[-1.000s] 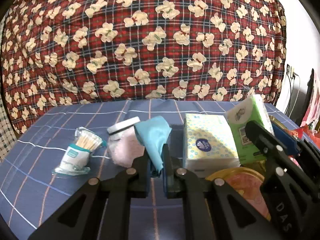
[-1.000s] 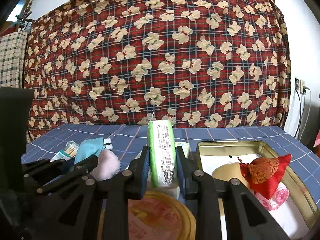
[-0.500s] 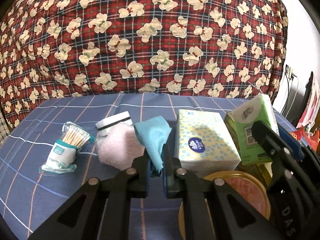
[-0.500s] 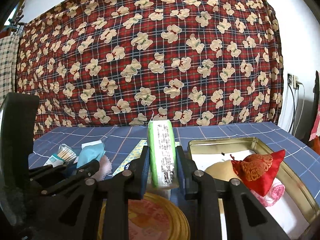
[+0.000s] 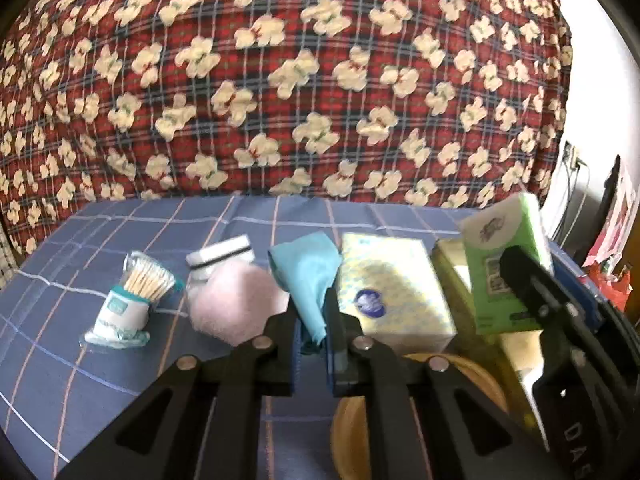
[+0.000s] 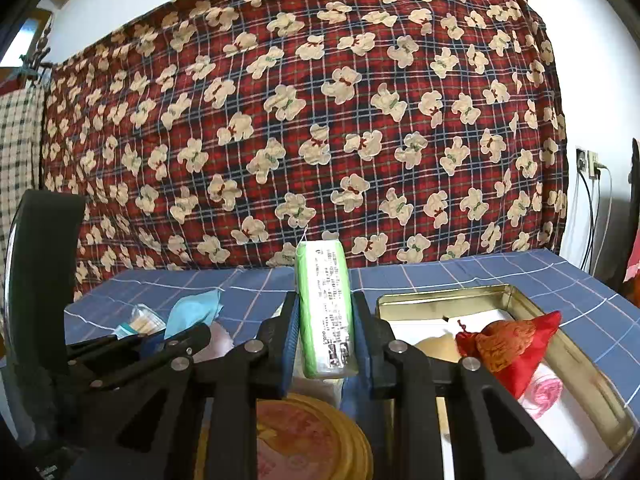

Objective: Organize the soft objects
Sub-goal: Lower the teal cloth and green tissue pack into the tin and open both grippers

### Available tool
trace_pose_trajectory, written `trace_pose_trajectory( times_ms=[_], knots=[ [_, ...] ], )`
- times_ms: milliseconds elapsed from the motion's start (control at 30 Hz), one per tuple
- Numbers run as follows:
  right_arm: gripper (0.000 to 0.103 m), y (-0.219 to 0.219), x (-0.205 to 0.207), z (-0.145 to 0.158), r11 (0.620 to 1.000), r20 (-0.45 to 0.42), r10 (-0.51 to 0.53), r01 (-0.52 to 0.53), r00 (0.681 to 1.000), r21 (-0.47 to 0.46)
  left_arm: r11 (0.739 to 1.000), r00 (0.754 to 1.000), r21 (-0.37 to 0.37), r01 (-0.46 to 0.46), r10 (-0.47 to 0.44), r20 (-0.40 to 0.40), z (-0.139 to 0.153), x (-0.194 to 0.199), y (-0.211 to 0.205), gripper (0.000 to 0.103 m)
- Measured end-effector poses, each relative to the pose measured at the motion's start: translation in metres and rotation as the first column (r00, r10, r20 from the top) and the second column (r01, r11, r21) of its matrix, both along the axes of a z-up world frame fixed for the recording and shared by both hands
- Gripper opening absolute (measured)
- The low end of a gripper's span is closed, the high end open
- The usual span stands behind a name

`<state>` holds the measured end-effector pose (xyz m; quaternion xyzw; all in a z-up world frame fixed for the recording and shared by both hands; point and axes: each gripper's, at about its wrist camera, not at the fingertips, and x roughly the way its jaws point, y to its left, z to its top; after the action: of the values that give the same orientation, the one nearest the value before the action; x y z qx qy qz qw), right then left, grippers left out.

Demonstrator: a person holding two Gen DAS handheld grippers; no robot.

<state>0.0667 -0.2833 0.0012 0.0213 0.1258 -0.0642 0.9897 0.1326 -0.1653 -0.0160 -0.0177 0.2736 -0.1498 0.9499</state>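
Observation:
My left gripper (image 5: 310, 320) is shut on a teal cloth (image 5: 310, 270) that stands up from between its fingers. It hovers over the blue checked tablecloth, in front of a pink fluffy pad (image 5: 232, 300) and a yellow tissue box (image 5: 390, 292). My right gripper (image 6: 325, 344) is shut on a green tissue pack (image 6: 325, 308), held upright. That green pack (image 5: 506, 268) also shows at the right of the left wrist view. To its right lies an open gold tin (image 6: 592, 372) holding a red embroidered pouch (image 6: 510, 346), a beige pad and pink-and-white cloth.
A bag of cotton swabs (image 5: 132, 296) lies at the left, with a white block with a black stripe (image 5: 222, 254) behind the pink pad. A round gold lid (image 6: 316, 436) sits below both grippers. A red bear-print blanket (image 6: 320, 120) hangs behind the table.
Both hands are nearly still. In the left wrist view the scene has slid slightly, showing more of the tabletop; both grips are unchanged.

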Motion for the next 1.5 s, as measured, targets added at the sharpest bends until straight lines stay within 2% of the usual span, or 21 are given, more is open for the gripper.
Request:
trace_pose_trajectory(
  times_ms=[133,267,667,1000,1367,1467,1500],
  knots=[
    [0.028,-0.015,-0.011,0.016,1.000,0.015,0.002,-0.002,1.000,0.021,1.000,0.999,0.002,0.031,-0.031,0.012,0.017,-0.008,-0.009,0.007],
    [0.028,-0.036,-0.022,0.027,0.999,-0.005,-0.002,0.002,1.000,0.032,0.997,0.997,-0.006,0.074,-0.074,0.004,0.028,-0.016,-0.021,0.007],
    [0.028,-0.111,-0.044,0.022,0.992,-0.070,-0.063,0.070,0.996,0.109,0.976,0.975,0.006,0.219,-0.219,-0.034,0.036,-0.034,-0.079,0.007],
    [0.028,-0.161,-0.058,0.013,0.976,-0.116,-0.123,0.142,0.986,0.167,0.938,0.936,0.032,0.346,-0.343,-0.075,0.023,-0.055,-0.129,0.007],
    [0.029,-0.173,-0.058,-0.001,0.977,-0.177,-0.126,0.153,0.976,0.152,0.888,0.888,0.080,0.453,-0.442,-0.127,0.008,-0.070,-0.165,0.007],
    [0.030,-0.175,-0.055,-0.005,0.979,-0.209,-0.094,0.128,0.973,0.159,0.882,0.882,0.087,0.464,-0.450,-0.142,0.002,-0.073,-0.169,0.015],
    [0.037,-0.176,-0.055,-0.005,0.979,-0.208,-0.093,0.128,0.974,0.161,0.885,0.887,0.096,0.455,-0.441,-0.136,0.001,-0.074,-0.169,0.023]
  ],
)
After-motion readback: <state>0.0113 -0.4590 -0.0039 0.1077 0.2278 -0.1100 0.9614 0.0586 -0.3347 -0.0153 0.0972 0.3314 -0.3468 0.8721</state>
